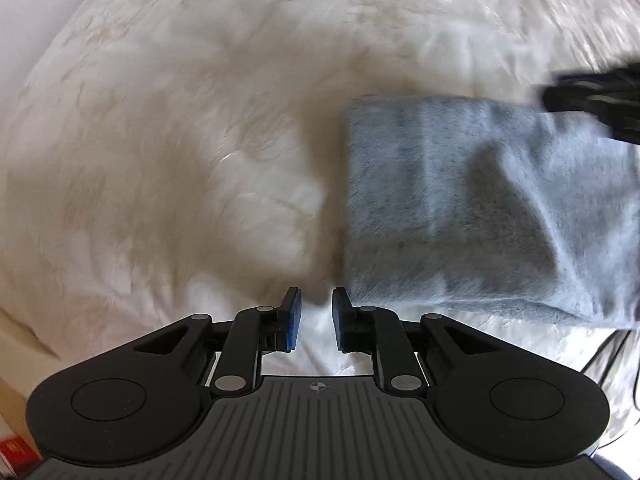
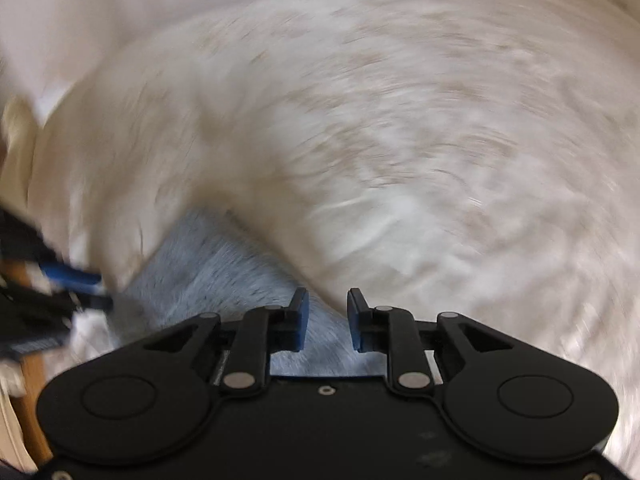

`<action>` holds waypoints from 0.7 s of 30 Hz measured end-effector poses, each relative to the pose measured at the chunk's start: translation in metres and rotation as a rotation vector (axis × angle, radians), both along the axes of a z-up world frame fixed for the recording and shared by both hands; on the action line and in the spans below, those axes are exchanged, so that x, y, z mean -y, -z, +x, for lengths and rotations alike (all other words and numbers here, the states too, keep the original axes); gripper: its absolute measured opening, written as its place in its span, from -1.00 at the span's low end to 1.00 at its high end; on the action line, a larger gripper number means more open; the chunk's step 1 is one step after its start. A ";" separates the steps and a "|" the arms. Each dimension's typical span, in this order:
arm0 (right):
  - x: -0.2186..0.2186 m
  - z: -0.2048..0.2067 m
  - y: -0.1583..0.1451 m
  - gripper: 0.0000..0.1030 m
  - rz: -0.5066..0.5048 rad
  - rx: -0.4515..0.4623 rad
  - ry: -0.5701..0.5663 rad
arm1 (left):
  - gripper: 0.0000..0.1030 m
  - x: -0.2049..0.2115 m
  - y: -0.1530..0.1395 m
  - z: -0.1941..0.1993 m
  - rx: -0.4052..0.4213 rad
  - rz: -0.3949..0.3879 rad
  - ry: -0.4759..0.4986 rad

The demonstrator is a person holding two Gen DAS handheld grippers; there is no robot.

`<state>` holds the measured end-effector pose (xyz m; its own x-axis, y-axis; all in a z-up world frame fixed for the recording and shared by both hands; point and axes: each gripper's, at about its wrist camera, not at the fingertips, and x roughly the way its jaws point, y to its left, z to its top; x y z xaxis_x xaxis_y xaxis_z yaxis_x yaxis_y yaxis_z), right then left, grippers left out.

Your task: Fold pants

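Mostly white, rumpled bedding (image 1: 160, 140) across both views, creased and softly blurred, filling nearly everything beyond the tools. Folded into a compact grey-blue rectangle, the pants (image 1: 460, 200) lying flat on that bedding, right of centre in the left wrist view, with a darker fold shadow across the upper layer; seen again in the right wrist view as a grey-blue patch (image 2: 208, 280) just beyond and beneath the fingers. Left tongs (image 1: 316, 320) pointing steeply down at bare bedding just beside the near left corner of the pants, blue-padded fingers (image 1: 294, 322) a narrow gap apart, nothing between them, not touching the cloth. Right tongs (image 2: 328, 320) likewise slightly apart and empty, over the edge of the pants where grey fabric meets white bedding; heavy motion blur in that view. Dark blurred shape of the right tool visible at the far right corner of the pants in the left wrist view. Thin black cable (image 1: 608, 356) on the bedding near the lower right. Small red object (image 1: 16, 456) at the lower left edge, unidentifiable.
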<state>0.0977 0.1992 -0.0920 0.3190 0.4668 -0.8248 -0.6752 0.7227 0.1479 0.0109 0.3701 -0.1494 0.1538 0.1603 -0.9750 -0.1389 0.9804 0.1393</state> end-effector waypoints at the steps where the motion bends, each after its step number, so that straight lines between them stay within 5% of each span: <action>1: 0.014 -0.005 -0.006 -0.55 0.018 -0.003 0.051 | -0.67 -0.003 -0.005 -0.002 0.020 -0.006 -0.020; 5: 0.089 -0.044 -0.023 -0.51 0.060 -0.031 0.322 | -0.68 0.005 -0.039 -0.002 0.163 0.022 -0.003; 8: 0.148 -0.084 -0.022 -0.45 0.047 -0.062 0.538 | -0.67 0.028 -0.050 0.010 0.232 -0.027 0.079; 13: 0.228 -0.147 -0.003 -0.43 -0.007 -0.150 0.888 | -0.67 0.078 -0.028 0.025 0.177 -0.093 0.277; 17: 0.278 -0.184 0.013 -0.38 0.014 -0.225 1.146 | -0.66 0.093 0.015 0.015 0.026 0.009 0.387; 21: 0.309 -0.204 0.024 -0.34 0.066 -0.244 1.322 | -0.66 0.095 0.025 0.003 0.019 0.046 0.429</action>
